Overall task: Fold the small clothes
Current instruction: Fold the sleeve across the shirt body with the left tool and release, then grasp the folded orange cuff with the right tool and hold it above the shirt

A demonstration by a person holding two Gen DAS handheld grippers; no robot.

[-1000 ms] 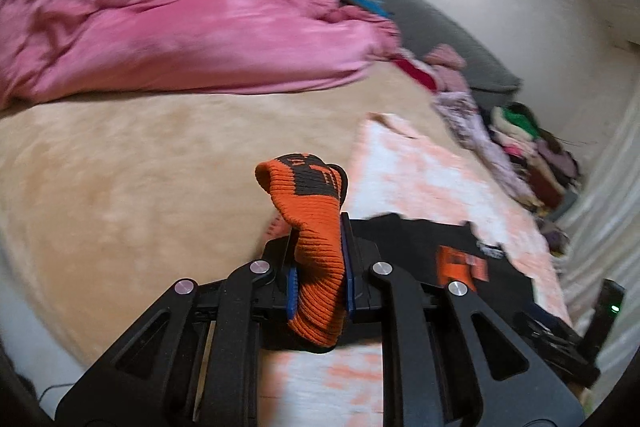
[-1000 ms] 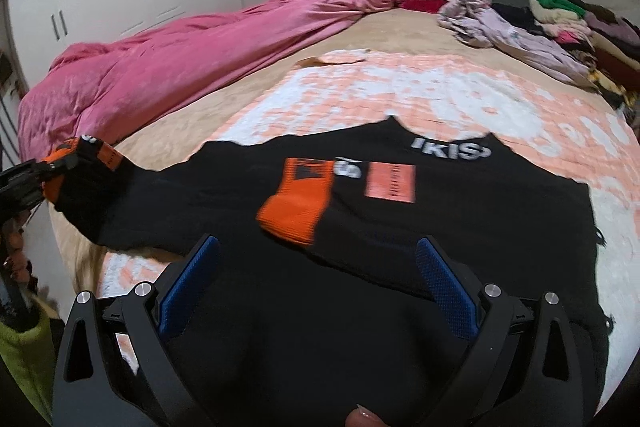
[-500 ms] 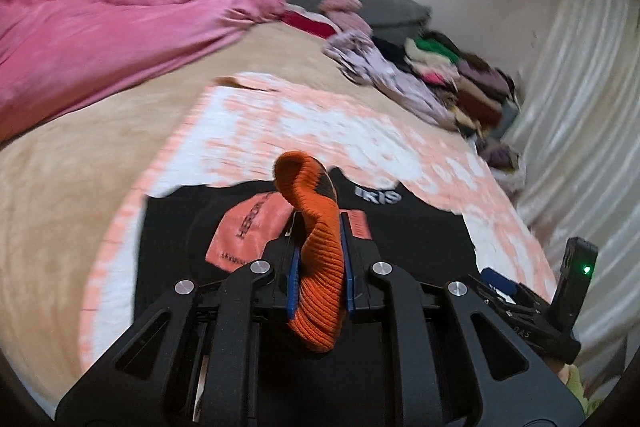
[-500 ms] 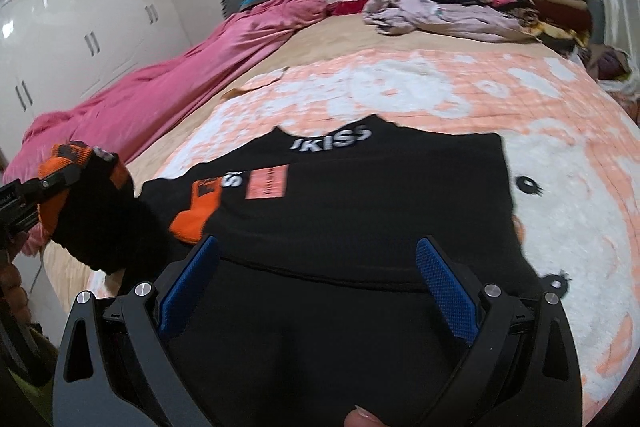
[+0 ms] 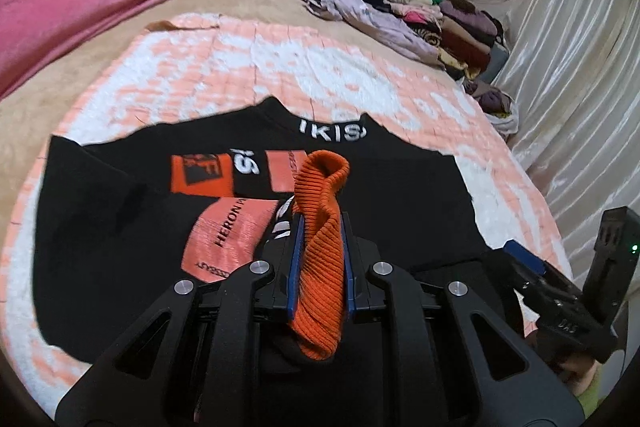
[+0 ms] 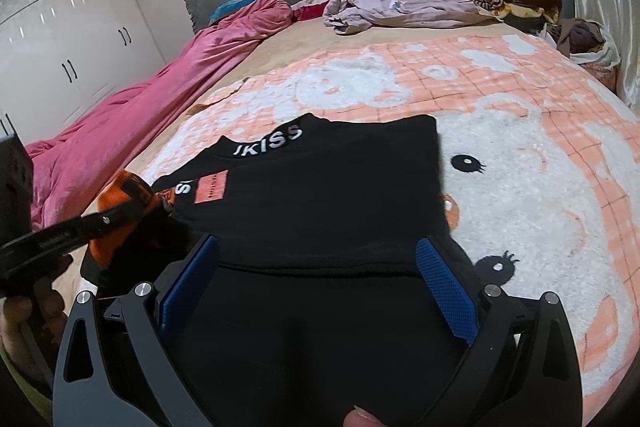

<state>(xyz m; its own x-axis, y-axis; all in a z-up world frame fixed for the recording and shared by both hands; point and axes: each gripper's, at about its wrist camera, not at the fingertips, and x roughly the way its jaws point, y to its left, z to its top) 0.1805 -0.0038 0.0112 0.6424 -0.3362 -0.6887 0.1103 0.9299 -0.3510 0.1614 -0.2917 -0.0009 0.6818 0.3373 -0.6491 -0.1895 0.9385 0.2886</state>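
Sleeve fold in progress. The left gripper (image 5: 320, 263), low centre of the left wrist frame, is clamped on the orange cuff (image 5: 322, 227) of the black top (image 5: 400, 195), holding the sleeve above the garment's printed chest. The top lies spread on the peach-and-white blanket (image 5: 340, 75), mid-frame in both views. The right gripper (image 6: 320, 287) stands wide at the bottom of its frame, nothing between its blue pads (image 6: 448, 291) — the black cloth lies beneath them. Next move, by judgement: lay the cuff flat across the body and release, keeping the fold edge straight. Compared with a second ago, the cuff has travelled from the bare beige bedspread at the garment's side to over its middle — the sleeve now crosses the torso.
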